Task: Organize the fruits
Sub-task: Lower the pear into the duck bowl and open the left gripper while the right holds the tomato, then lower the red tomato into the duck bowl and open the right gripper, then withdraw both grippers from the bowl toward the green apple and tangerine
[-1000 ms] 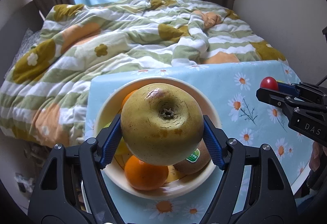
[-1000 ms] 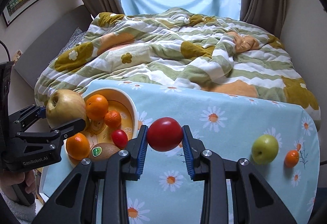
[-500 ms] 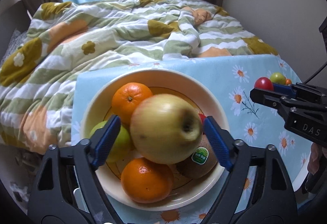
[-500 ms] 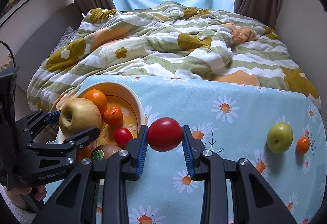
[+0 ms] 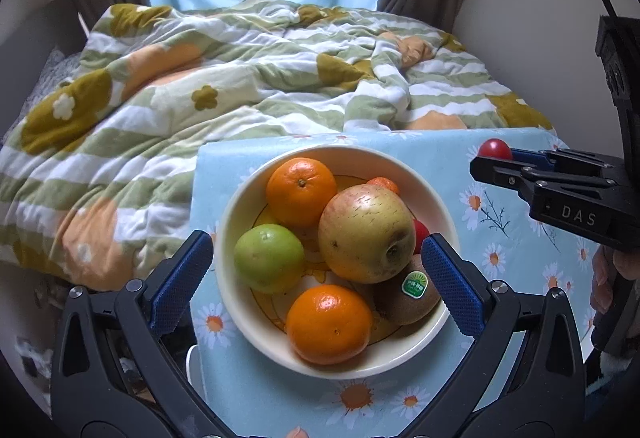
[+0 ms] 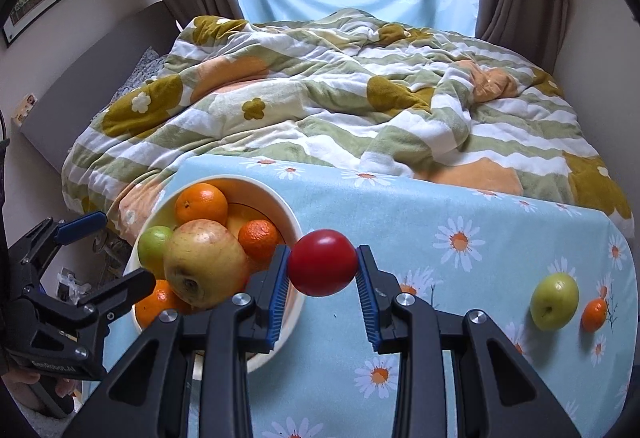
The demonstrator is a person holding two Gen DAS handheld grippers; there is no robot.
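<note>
A cream bowl [image 5: 240, 206] on the daisy tablecloth holds a big yellow-red apple [image 5: 366, 234], two oranges [image 5: 301, 192], a green apple [image 5: 269, 257], a kiwi [image 5: 412, 298], a small mandarin and a small red fruit. My left gripper [image 5: 316, 270] is open and empty, its jaws wide on either side of the bowl. My right gripper [image 6: 323, 278] is shut on a red tomato [image 6: 323, 268], held just right of the bowl [image 6: 294, 226]. A green apple [image 6: 554, 301] and a small mandarin [image 6: 594, 314] lie on the table at the right.
A bed with a striped flowered quilt [image 6: 320, 98] lies right behind the table. The table's far edge [image 6: 400, 178] meets the quilt. Curtains and a window are at the back, a wall at the right.
My left gripper let go of the big apple, which now rests in the bowl, and drew back with its jaws wide. My right gripper with the tomato moved closer to the bowl.
</note>
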